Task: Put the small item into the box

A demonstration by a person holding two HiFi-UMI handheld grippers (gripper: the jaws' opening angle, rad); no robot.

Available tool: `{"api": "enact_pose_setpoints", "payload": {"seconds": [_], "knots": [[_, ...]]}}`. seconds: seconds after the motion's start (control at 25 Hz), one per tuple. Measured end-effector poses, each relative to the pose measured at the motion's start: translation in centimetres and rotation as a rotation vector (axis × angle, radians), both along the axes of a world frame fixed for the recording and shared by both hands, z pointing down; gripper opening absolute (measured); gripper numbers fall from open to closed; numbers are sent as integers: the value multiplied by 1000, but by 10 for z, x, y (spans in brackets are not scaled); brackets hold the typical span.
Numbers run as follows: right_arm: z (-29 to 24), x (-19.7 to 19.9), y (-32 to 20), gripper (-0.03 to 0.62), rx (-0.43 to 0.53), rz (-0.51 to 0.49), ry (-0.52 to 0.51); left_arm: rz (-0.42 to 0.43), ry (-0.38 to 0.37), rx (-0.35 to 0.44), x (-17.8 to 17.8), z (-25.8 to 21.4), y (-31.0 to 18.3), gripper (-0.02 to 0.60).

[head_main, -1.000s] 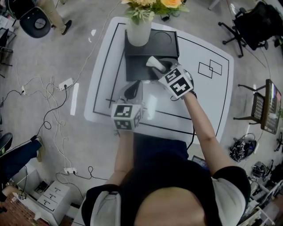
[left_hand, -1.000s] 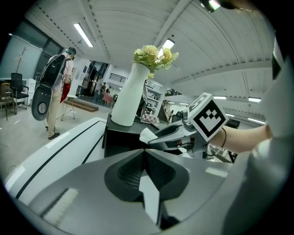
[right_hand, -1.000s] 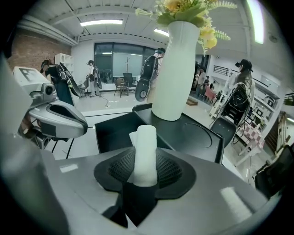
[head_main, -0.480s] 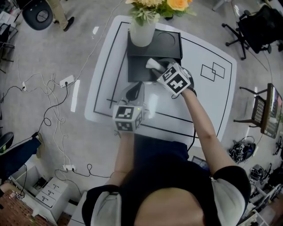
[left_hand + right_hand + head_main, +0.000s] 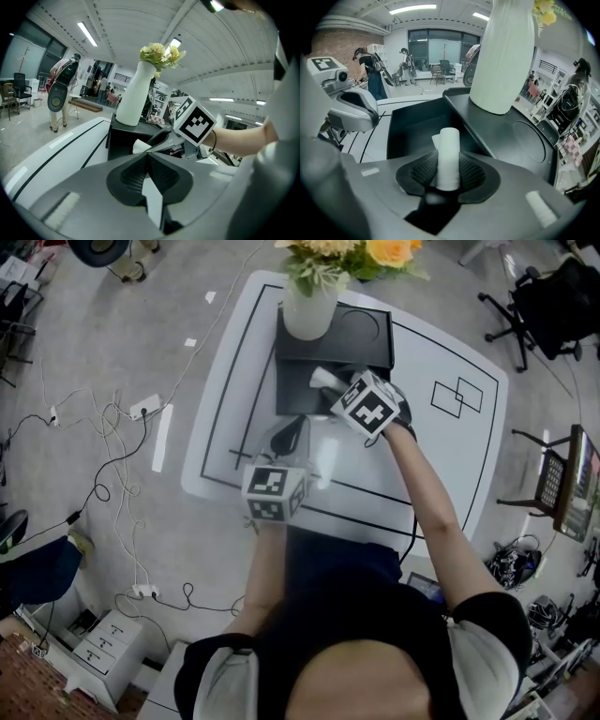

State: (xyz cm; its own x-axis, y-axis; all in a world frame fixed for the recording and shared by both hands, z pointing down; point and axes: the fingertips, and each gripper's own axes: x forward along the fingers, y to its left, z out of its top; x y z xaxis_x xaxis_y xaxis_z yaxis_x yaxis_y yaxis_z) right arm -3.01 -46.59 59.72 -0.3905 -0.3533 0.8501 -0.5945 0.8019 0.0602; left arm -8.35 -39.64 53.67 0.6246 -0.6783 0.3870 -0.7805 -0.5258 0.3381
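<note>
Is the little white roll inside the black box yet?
Not yet. The white roll is pinched in the right tool, held over the open part of the black box.

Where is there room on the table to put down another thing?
The right side of the table, around the drawn squares, is bare. So is the strip left of the box. The middle is crowded: the vase on the box, the right gripper over it, the left gripper in front.

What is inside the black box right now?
The black box shows bare floor. The white roll is over it, clamped in the right tongs, which hide the near part.
</note>
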Motion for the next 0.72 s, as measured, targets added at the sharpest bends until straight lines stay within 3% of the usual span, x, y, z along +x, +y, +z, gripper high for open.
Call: {"api": "enact_pose_setpoints", "payload": {"seconds": [0.72], "knots": [[13, 0, 2, 143, -75, -24, 60, -9, -6, 10, -4, -3, 0, 8]]}}
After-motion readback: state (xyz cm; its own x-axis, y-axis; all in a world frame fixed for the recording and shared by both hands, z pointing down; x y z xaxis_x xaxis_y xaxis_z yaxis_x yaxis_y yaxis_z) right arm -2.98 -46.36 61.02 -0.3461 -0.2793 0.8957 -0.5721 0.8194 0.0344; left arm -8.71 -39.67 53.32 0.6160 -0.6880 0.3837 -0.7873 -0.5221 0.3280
